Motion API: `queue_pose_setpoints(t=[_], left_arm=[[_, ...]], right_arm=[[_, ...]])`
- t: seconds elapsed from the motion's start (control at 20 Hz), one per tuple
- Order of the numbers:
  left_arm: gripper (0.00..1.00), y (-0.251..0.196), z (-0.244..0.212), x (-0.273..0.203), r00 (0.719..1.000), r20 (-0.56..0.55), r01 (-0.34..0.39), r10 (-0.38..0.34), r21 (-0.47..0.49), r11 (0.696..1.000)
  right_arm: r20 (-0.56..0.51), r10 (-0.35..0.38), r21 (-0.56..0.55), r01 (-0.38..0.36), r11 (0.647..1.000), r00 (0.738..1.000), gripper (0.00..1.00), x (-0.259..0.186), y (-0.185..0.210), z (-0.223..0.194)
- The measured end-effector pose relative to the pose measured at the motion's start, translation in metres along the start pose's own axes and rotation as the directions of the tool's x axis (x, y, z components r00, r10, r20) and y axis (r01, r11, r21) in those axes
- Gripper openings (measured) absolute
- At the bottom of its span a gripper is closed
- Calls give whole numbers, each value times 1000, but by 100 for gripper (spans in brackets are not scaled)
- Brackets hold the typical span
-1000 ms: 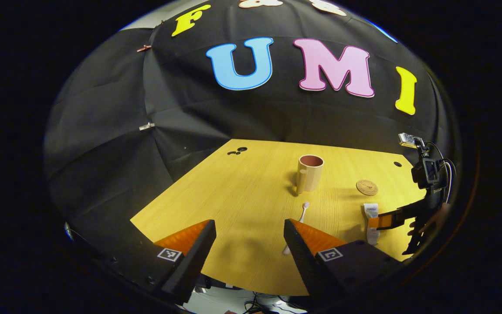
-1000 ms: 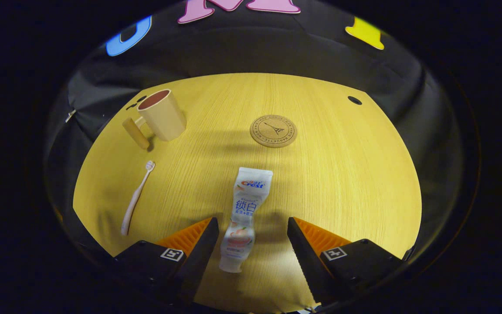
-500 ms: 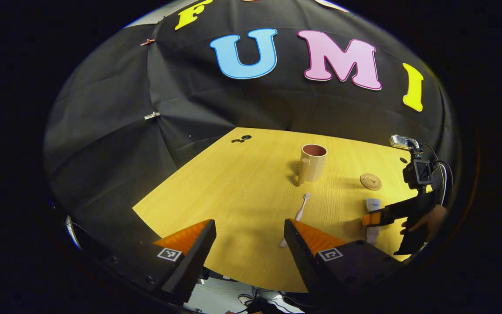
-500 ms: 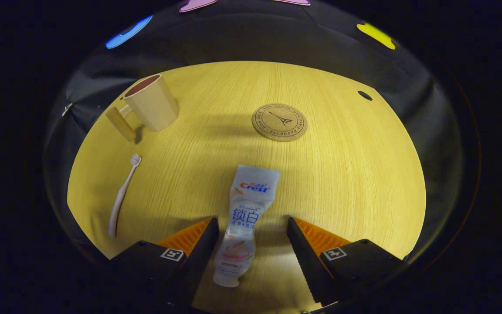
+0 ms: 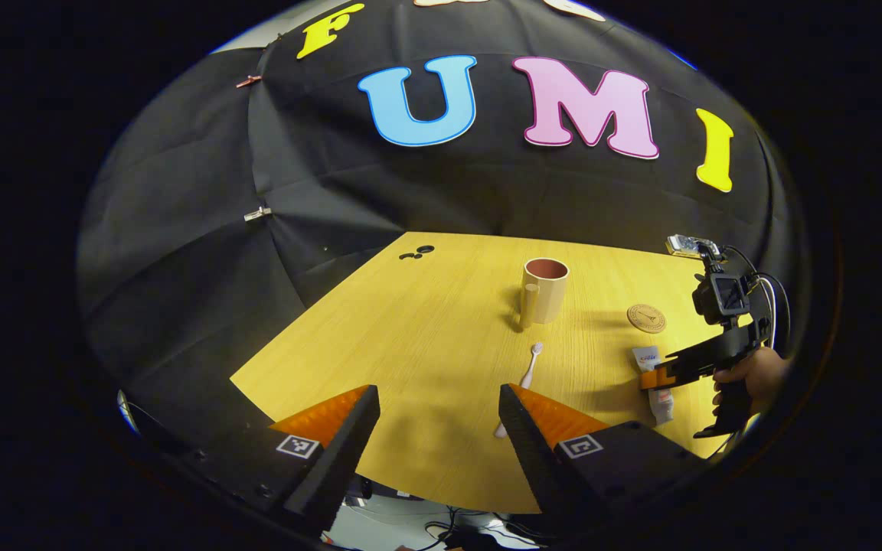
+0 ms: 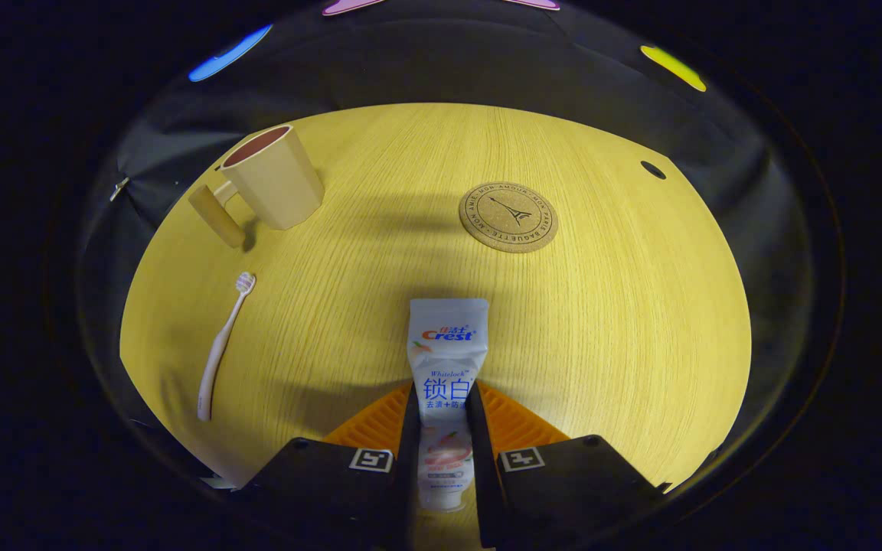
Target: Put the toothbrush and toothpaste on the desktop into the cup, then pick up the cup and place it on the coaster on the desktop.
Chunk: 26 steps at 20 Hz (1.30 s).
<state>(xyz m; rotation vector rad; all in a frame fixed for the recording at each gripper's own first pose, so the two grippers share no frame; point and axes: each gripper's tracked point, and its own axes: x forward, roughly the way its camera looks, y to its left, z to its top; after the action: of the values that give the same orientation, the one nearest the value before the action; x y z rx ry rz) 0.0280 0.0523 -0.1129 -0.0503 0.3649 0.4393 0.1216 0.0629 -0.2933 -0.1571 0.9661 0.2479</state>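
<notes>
A white toothpaste tube (image 6: pixel 445 367) lies on the yellow desktop (image 6: pixel 602 321), and my right gripper (image 6: pixel 441 413) is shut on its lower half, both fingers pressing its sides. The beige cup (image 6: pixel 269 180) with a handle stands upright at the far left, and a white toothbrush (image 6: pixel 223 348) lies flat near it. A round cork coaster (image 6: pixel 508 216) rests beyond the tube. In the left gripper view my left gripper (image 5: pixel 439 417) hangs open above the desk's near edge, with the toothbrush (image 5: pixel 521 379), cup (image 5: pixel 543 289), coaster (image 5: pixel 646 318) and toothpaste (image 5: pixel 654 373) ahead. The right gripper (image 5: pixel 659 376) shows at the right, held by a hand.
Small dark holes (image 5: pixel 418 252) mark the desktop's far left corner, and another hole (image 6: pixel 652 170) sits at the far right. Black cloth walls close in behind the desk. Cables (image 5: pixel 456 532) lie on the floor below the near edge.
My right gripper has closed from open onto the toothpaste tube, which now lies straight between the fingers. The left gripper stays open and has barely shifted.
</notes>
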Motion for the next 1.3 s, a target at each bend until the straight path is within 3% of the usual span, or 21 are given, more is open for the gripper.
queue_pose_setpoints(t=[0.1, 0.25, 0.6, 0.85, 1.0, 1.3], left_arm=[[97, 2, 0, 0, 1000, 2, 16, -16, -3, 1000], [97, -2, -3, 3, 998, 1, 56, -56, 22, 998], [97, -40, 1, 32, 971, -39, 237, -234, 87, 968], [97, -75, -16, 73, 934, -153, 342, -324, 114, 933], [98, -97, -35, 101, 896, -243, 404, -371, 101, 909], [98, -107, -59, 146, 860, -380, 379, -341, 28, 925]], right_arm=[[2, 17, -5, -17, 1000, 1000, 27, 1, -2, 1], [-4, 39, 25, -38, 999, 999, 28, -8, -4, -5], [128, 56, 25, -59, 998, 990, 28, -69, -24, 10], [194, 49, 45, -59, 997, 980, 28, -110, -46, 11], [215, 25, 67, -40, 997, 976, 27, -126, -70, 12], [246, -20, 151, -18, 988, 969, 28, -147, -111, 7]])
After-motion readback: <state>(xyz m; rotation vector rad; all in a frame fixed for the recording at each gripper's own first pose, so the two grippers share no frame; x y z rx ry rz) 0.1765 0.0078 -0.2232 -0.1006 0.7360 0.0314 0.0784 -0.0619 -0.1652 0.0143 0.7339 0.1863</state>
